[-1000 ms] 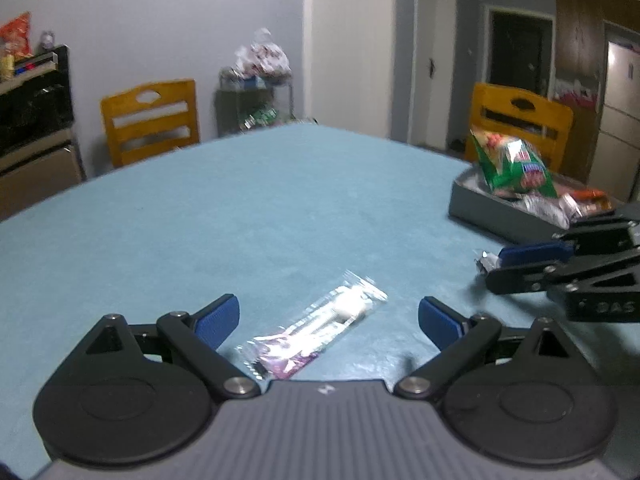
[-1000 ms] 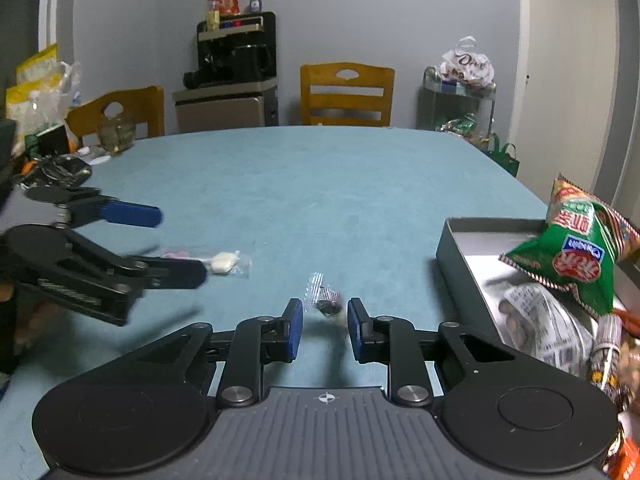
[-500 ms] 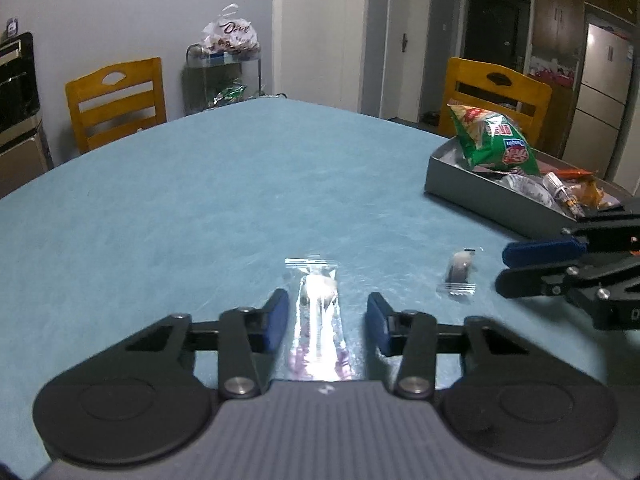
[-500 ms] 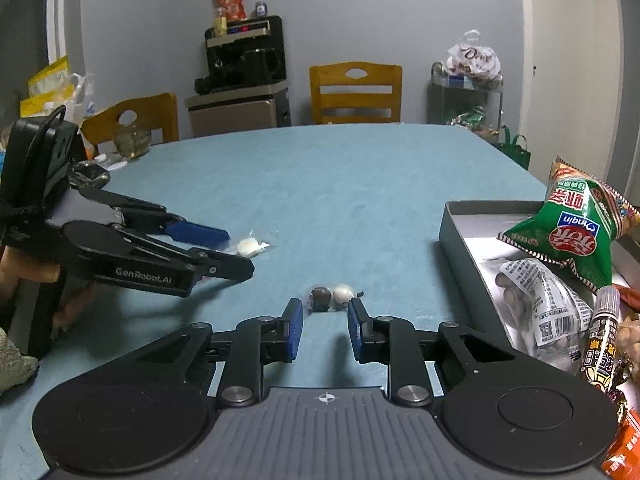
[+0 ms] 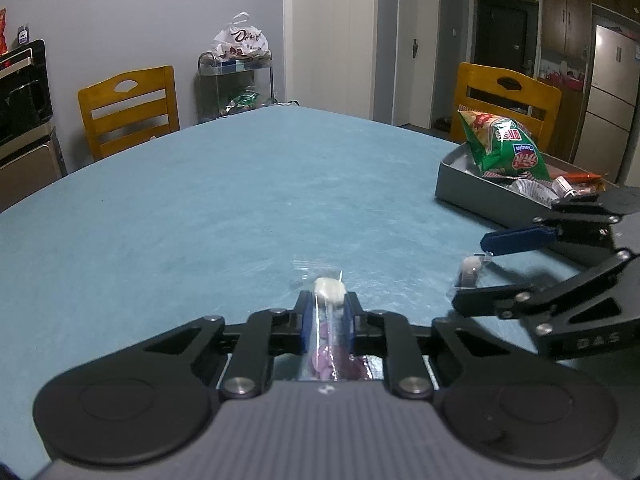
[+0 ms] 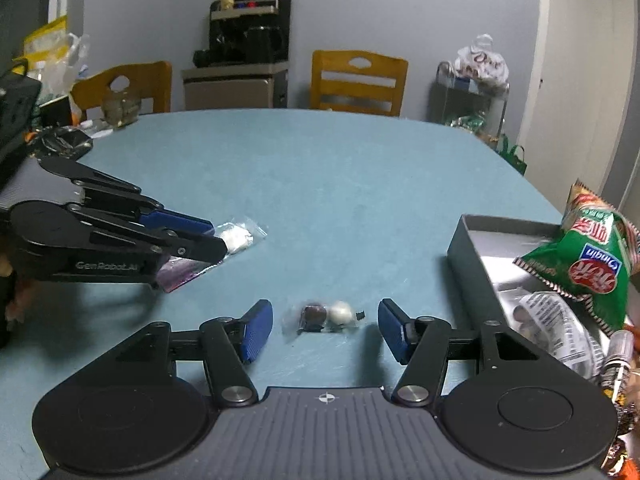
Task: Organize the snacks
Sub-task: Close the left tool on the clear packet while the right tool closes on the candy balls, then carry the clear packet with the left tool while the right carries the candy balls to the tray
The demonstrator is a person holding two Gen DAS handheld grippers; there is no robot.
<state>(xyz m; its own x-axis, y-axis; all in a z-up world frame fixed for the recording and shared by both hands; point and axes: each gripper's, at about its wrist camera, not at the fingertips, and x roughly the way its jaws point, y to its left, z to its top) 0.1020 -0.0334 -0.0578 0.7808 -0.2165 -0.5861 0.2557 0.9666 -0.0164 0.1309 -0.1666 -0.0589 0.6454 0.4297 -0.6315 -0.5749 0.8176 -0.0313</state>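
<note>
Left gripper (image 5: 327, 322) is closing, its blue pads pressing both sides of a clear candy packet (image 5: 329, 322) that lies on the blue table (image 5: 200, 220); a grey tray (image 5: 472, 188) of snacks stands far right.

Right gripper (image 6: 325, 330) is opening, and a small wrapped candy (image 6: 326, 314) lies untouched between its spread fingers, the tray (image 6: 466, 252) at right.
</note>
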